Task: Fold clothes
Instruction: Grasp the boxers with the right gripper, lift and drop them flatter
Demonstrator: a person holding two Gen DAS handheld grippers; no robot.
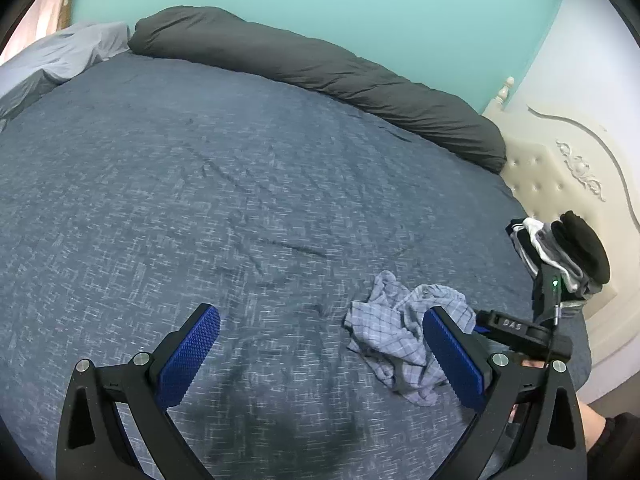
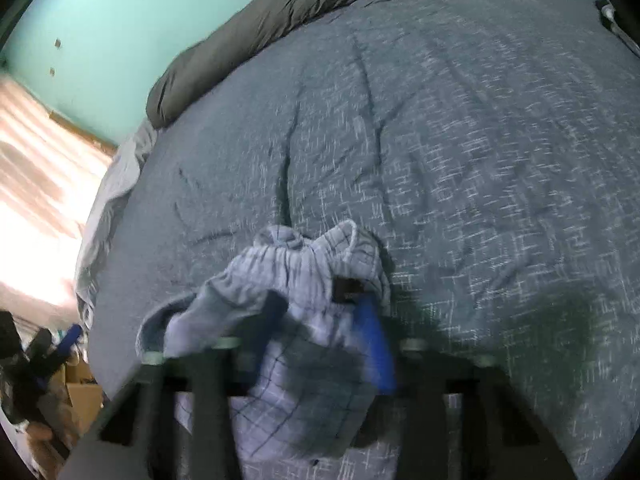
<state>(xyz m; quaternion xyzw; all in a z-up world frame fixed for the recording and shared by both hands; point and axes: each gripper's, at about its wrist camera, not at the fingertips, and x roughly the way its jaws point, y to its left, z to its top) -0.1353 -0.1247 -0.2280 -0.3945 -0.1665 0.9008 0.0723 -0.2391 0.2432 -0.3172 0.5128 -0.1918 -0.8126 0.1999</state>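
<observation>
A crumpled light-blue checked garment (image 1: 394,334) lies on the blue-grey bed cover (image 1: 240,200), near its right side. My left gripper (image 1: 320,348) hovers over the cover, open and holding nothing; its right finger (image 1: 452,360) overlaps the garment's edge. My right gripper (image 1: 486,322) reaches in from the right to the garment. In the blurred right wrist view the checked garment (image 2: 292,280) is bunched between the blue pads (image 2: 376,344), and my right gripper (image 2: 324,320) is shut on it. Part of the cloth hangs down over the gripper body.
A rolled dark grey duvet (image 1: 320,68) runs along the far edge by the teal wall. A pile of black, white and grey clothes (image 1: 560,252) sits at the bed's right edge by the cream headboard (image 1: 560,168). A grey pillow (image 1: 60,56) lies far left.
</observation>
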